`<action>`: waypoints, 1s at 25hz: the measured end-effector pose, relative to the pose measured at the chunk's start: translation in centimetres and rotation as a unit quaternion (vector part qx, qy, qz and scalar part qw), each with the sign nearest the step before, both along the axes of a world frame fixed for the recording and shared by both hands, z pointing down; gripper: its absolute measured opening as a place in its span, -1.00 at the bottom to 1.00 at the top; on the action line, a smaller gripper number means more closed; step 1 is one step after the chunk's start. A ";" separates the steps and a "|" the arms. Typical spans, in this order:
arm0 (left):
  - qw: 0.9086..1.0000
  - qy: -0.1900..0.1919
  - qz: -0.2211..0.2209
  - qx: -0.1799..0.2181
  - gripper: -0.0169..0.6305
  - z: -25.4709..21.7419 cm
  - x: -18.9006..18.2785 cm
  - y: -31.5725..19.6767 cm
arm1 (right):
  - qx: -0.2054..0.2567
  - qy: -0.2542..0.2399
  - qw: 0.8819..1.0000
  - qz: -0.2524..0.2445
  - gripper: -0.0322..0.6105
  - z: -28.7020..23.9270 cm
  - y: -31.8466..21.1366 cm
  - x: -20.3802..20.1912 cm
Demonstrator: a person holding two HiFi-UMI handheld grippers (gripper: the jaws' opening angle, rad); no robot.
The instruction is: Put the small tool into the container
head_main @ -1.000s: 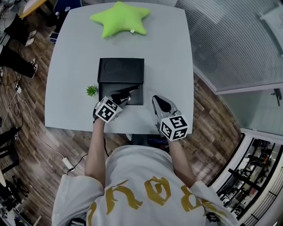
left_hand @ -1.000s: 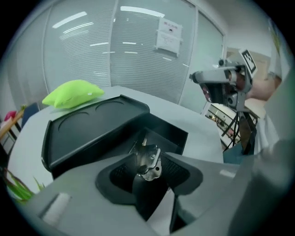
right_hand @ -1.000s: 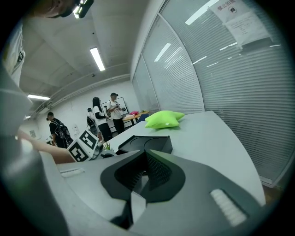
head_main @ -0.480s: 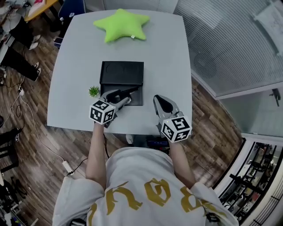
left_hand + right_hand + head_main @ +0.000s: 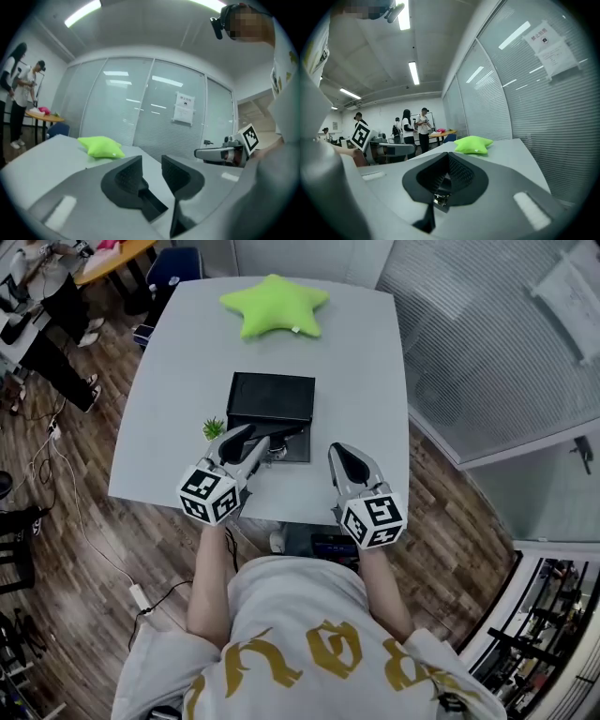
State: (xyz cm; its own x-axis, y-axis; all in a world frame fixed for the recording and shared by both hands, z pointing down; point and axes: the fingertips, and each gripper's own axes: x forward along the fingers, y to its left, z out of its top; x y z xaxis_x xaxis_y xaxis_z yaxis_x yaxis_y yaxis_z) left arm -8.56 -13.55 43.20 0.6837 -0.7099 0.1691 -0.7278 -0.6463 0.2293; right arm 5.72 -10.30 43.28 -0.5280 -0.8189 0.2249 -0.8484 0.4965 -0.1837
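Two grippers hang over the near edge of the counter [image 5: 366, 371], and neither carries anything. The left gripper [image 5: 255, 437] has its jaws a narrow gap apart with nothing between them. Its own view shows only bare grey top and the green star cushion [image 5: 100, 146] beyond the tips. So it is angled out across the counter rather than down at the work, which suits a gripper not engaged with anything. The right gripper [image 5: 342, 452] has its jaws pressed together on nothing and is parked off to the side, apart from the black container [image 5: 272, 395], probably just to keep out of the way. The small tool [image 5: 287, 434], a slim dark piece, seems to lie across the container's near section. It sits just beyond the tips of the left jaws and is not touching them, though it is too small to tell whether it rests fully inside. A little green plant [image 5: 214, 427] stands just beside the container's left edge.
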 end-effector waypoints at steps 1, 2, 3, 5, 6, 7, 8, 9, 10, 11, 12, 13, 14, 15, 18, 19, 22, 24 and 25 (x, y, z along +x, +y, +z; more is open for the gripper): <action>1.000 -0.002 -0.022 0.021 -0.60 -1.1 -0.6 0.2 | 0.005 0.001 1.000 0.001 -0.83 -0.4 0.2 0.0; 0.998 -0.005 -0.045 0.040 -0.73 -2.0 -1.3 0.3 | 0.009 0.001 1.000 0.001 -0.83 -0.7 0.4 0.0; 0.996 -0.008 -0.064 0.055 -0.82 -2.7 -1.9 0.5 | 0.012 0.000 1.000 0.000 -0.83 -1.0 0.6 0.0; 0.994 -0.008 -0.083 0.072 -0.94 -3.7 -2.6 1.0 | 0.019 -0.001 1.000 -0.001 -0.83 -1.5 0.8 0.0; 0.994 -0.005 -0.084 0.072 -0.94 -3.9 -2.7 1.3 | 0.021 -0.002 1.000 -0.001 -0.83 -1.7 1.0 0.0; 0.994 -0.001 -0.082 0.067 -0.94 -3.9 -2.8 1.6 | 0.023 -0.003 1.000 -0.001 -0.83 -1.7 1.2 0.0; 0.995 0.002 -0.080 0.057 -0.94 -3.7 -2.8 1.8 | 0.024 -0.004 1.000 -0.001 -0.83 -1.8 1.4 -0.1; 0.996 0.004 -0.080 0.043 -0.94 -3.3 -2.9 2.0 | 0.025 -0.005 1.000 -0.002 -0.83 -1.8 1.6 -0.2; 0.996 0.005 -0.081 0.032 -0.94 -3.0 -2.9 2.1 | 0.026 -0.004 1.000 -0.003 -0.83 -1.8 1.8 -0.3; 0.996 0.007 -0.082 0.024 -0.95 -2.9 -2.9 2.3 | 0.026 -0.004 1.000 -0.004 -0.83 -1.8 2.0 -0.4; 0.996 0.008 -0.082 0.022 -0.95 -2.8 -2.9 2.4 | 0.027 -0.004 1.000 -0.005 -0.83 -1.8 2.2 -0.5; 0.996 0.007 -0.081 0.021 -0.95 -2.8 -2.8 2.6 | 0.027 -0.004 1.000 -0.006 -0.83 -1.8 2.4 -0.5; 0.997 0.002 -0.079 0.022 -0.95 -2.7 -2.7 2.7 | 0.028 -0.005 1.000 -0.007 -0.83 -1.8 2.5 -0.6; 0.997 -0.004 -0.078 0.022 -0.95 -2.7 -2.6 2.8 | 0.029 -0.005 1.000 -0.008 -0.83 -1.8 2.6 -0.6; 0.997 -0.012 -0.073 0.024 -0.95 -2.6 -2.4 2.9 | 0.029 -0.004 1.000 -0.009 -0.83 -1.9 2.7 -0.6; 0.997 -0.011 -0.071 0.031 -0.95 -2.8 -2.4 3.1 | 0.029 -0.004 1.000 -0.008 -0.83 -1.8 2.8 -0.7; 0.996 -0.006 -0.062 0.058 -0.95 -3.5 -2.1 3.6 | 0.029 -0.003 1.000 -0.008 -0.83 -1.7 3.0 -0.6; 0.997 -0.012 -0.060 0.056 -0.95 -3.4 -2.0 3.6 | 0.028 -0.005 1.000 -0.006 -0.83 -1.7 3.0 -0.5; 0.997 -0.014 -0.061 0.051 -0.95 -3.1 -2.0 3.5 | 0.027 -0.006 1.000 -0.006 -0.83 -1.7 3.1 -0.5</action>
